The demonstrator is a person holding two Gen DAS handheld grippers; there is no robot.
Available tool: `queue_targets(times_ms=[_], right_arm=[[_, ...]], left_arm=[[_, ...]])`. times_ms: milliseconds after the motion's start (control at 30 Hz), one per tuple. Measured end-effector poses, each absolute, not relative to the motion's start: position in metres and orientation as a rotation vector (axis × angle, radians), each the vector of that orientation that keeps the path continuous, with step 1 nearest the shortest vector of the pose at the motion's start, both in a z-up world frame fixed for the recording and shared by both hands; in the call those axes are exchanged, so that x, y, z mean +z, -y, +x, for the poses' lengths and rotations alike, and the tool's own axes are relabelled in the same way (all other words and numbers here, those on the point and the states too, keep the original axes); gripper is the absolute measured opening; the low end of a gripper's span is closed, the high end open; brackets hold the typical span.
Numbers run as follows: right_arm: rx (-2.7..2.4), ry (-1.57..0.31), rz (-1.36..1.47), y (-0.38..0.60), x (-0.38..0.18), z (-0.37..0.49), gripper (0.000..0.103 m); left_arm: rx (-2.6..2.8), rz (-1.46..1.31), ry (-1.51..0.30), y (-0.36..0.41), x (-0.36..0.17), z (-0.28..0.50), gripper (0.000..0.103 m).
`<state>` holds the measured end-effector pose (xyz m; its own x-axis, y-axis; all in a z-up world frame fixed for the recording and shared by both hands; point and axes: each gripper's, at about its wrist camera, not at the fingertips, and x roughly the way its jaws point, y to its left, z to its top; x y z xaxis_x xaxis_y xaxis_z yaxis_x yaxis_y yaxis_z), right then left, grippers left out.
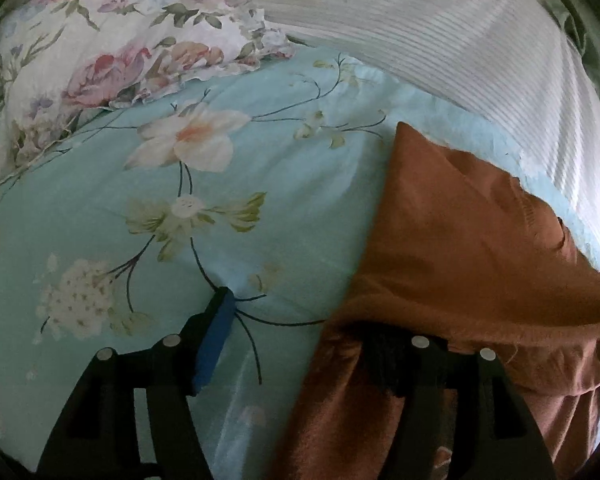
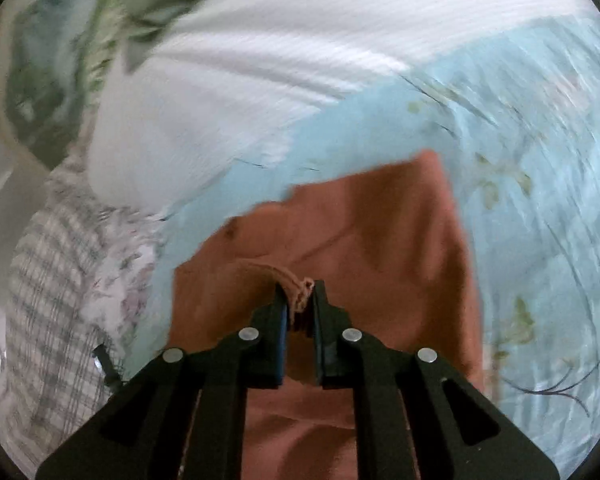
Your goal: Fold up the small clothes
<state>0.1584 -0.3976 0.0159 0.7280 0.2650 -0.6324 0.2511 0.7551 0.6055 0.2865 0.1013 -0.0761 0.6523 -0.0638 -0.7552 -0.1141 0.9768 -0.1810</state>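
Folding is underway, judging by the lifted cloth. Left tongs (image 1: 300, 344) stand open over the floral bedsheet (image 1: 228, 216); one blue pad is bare, the other finger lies under the rust-brown garment (image 1: 460, 240), so no grip there. That garment lies on the bed at the sheet's right side, near the white ribbed blanket (image 1: 420, 32), its long axis running away from the cameras to a far corner. Right tongs (image 2: 300, 300) are clamped on the garment's bunched edge (image 2: 300, 292). Next, I judge, that edge should be carried across the garment and laid flat.
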Motion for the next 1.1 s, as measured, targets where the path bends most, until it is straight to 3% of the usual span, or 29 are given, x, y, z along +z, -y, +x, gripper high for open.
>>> queue_targets(times_ms=[200, 367, 567, 767, 867, 933, 1000, 1100], right_arm=[[0.006, -0.756, 0.744, 0.39, 0.019, 0.156, 0.011], [-0.227, -0.85, 0.58, 0.385, 0.005, 0.159, 0.013], [-0.157, -0.755, 0.55, 0.368, 0.014, 0.142, 0.013], [-0.114, -1.002, 0.403, 0.336, -0.03, 0.174, 0.017], [-0.146, -0.971, 0.507, 0.356, -0.028, 0.156, 0.016], [-0.173, -0.933, 0.515, 0.365, -0.015, 0.139, 0.023], [-0.176, -0.895, 0.52, 0.371, -0.005, 0.12, 0.06], [-0.175, -0.862, 0.535, 0.377, 0.004, 0.089, 0.063]], left_arm=[[0.025, -0.273, -0.834, -0.111, -0.076, 0.281, 0.066], [0.033, -0.254, -0.831, -0.106, -0.075, 0.277, 0.067], [0.033, -0.259, -0.834, -0.107, -0.076, 0.277, 0.068], [0.024, -0.264, -0.846, -0.109, -0.076, 0.279, 0.068], [0.017, -0.235, -0.876, -0.107, -0.072, 0.28, 0.068], [0.018, -0.213, -0.889, -0.108, -0.067, 0.274, 0.069], [0.009, -0.219, -0.897, -0.11, -0.064, 0.265, 0.069], [-0.035, -0.258, -0.927, -0.121, -0.058, 0.245, 0.069]])
